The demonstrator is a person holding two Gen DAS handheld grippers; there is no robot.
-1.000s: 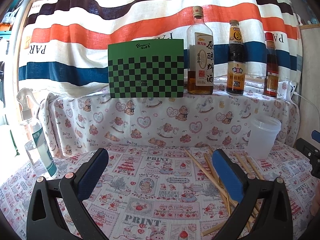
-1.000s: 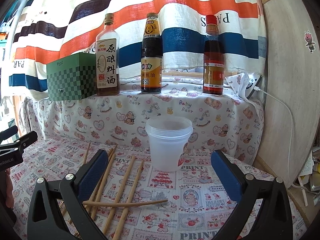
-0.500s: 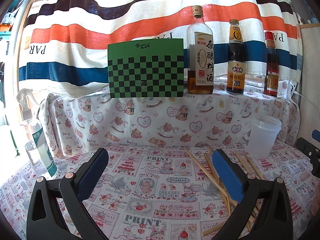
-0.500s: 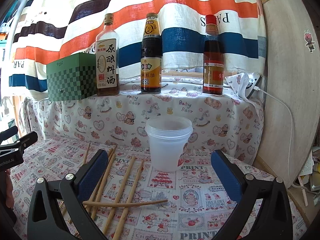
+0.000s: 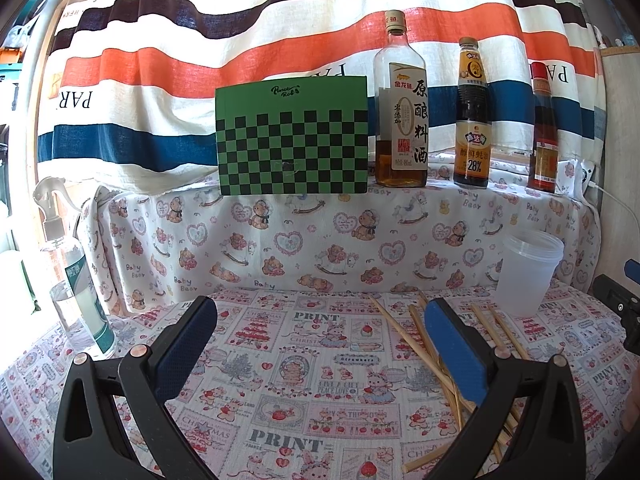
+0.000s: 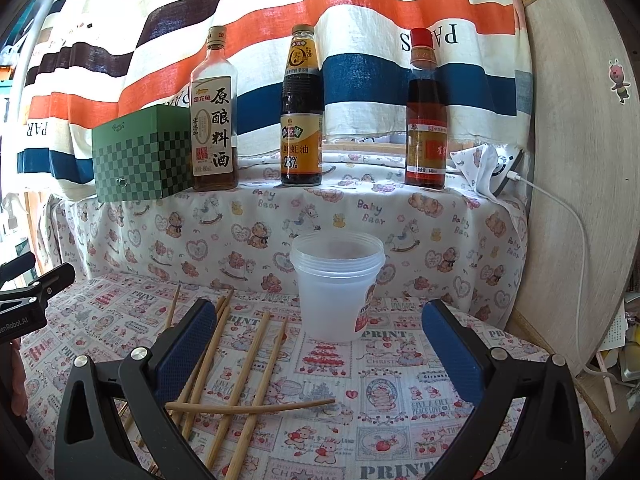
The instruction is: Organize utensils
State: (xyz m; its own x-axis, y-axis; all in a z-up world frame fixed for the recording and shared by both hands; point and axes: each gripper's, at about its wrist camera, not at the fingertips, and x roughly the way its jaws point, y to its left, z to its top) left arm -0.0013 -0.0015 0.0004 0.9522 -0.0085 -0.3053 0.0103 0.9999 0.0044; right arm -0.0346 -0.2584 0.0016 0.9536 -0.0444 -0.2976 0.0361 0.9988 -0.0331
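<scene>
The left gripper (image 5: pixel 320 344) is held wide apart above the printed tablecloth (image 5: pixel 304 380), with nothing between its blue pads. The right gripper (image 6: pixel 320 344) is likewise spread wide and holds nothing. Loose wooden chopsticks (image 6: pixel 240 372) are scattered flat on the cloth, crossed over one another, beneath and just beyond the right gripper's left finger; in the left view they are seen around its right finger (image 5: pixel 456 354). Just behind them a translucent plastic cup (image 6: pixel 336 284) is stood upright, empty as far as can be told. At the far left a spray bottle (image 5: pixel 76 280) is seen. Farther back, on a raised ledge, a green checkered box (image 5: pixel 292 136) and three sauce bottles (image 6: pixel 302 108) are lined up before a striped curtain (image 6: pixel 360 12).
</scene>
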